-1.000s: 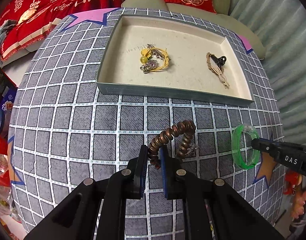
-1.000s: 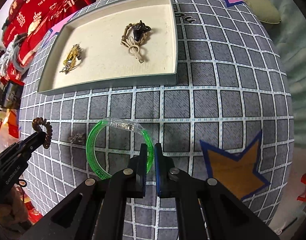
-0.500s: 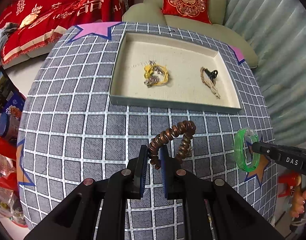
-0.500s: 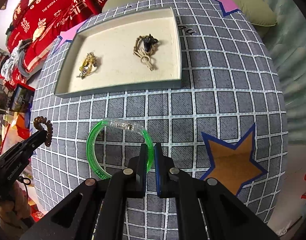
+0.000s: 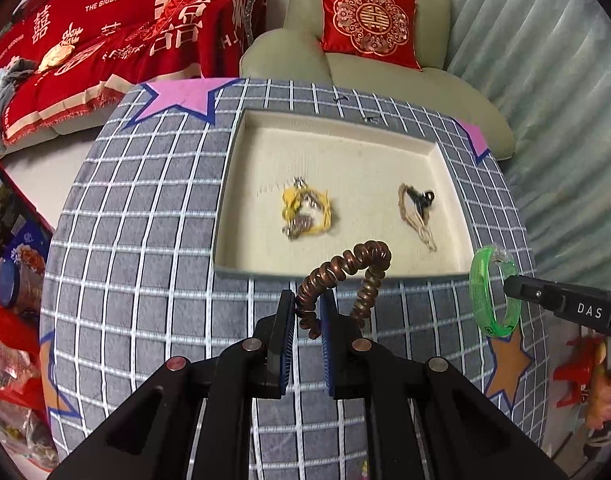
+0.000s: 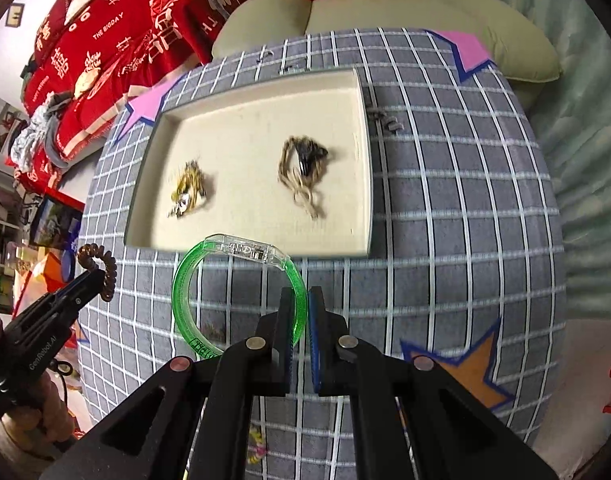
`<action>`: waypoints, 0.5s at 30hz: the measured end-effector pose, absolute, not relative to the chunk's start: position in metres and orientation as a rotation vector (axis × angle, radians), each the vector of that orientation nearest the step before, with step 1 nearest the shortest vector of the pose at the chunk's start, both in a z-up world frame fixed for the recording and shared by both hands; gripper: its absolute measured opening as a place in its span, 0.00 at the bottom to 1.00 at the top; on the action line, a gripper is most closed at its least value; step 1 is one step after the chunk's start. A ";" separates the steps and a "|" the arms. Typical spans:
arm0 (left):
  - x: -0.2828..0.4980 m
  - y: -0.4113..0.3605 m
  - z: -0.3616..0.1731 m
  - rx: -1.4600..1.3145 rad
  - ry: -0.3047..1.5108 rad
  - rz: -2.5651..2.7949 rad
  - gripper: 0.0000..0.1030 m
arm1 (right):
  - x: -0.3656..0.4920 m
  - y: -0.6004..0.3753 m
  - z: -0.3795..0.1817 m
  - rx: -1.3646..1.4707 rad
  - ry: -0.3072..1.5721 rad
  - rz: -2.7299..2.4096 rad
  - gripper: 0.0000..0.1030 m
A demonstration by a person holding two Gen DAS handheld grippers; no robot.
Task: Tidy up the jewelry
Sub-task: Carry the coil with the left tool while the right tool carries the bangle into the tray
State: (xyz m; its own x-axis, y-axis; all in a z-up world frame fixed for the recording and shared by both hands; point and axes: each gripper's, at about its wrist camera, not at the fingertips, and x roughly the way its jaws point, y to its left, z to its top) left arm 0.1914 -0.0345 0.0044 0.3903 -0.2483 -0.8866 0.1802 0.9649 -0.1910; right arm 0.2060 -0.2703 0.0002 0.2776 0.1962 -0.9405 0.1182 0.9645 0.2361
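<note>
From the left wrist, the left gripper (image 5: 308, 312) is clamped on one end of a brown coiled bracelet (image 5: 347, 270), whose loop arches up and right of the fingers, clear of the grid-patterned cloth (image 5: 145, 280). Just past the coil lies the cream-lined tray (image 5: 345, 160), holding a yellow jewelry piece (image 5: 305, 212) ahead and a tan cord piece (image 5: 415, 212) ahead to the right. Far right, the right gripper holds a green bangle (image 5: 491, 296).

From the right wrist, the right gripper (image 6: 305, 312) is pinched narrow on the rim of the green bangle (image 6: 193, 280), which stands up left of the fingers, its clear clasp uppermost. The tray (image 6: 265, 92) sits just beyond. Far left, the left gripper (image 6: 93, 280) carries the brown coil (image 6: 99, 264).
</note>
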 end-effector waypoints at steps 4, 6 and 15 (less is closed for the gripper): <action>0.211 -0.039 0.005 -0.072 1.130 -0.259 0.22 | 0.229 -0.272 -0.001 0.272 1.286 0.063 0.07; 0.221 -0.040 0.004 -0.077 1.128 -0.251 0.22 | 0.242 -0.273 -0.003 0.262 1.284 0.067 0.07; 0.266 -0.056 -0.014 -0.061 1.135 -0.210 0.22 | 0.294 -0.275 -0.022 0.227 1.292 0.072 0.07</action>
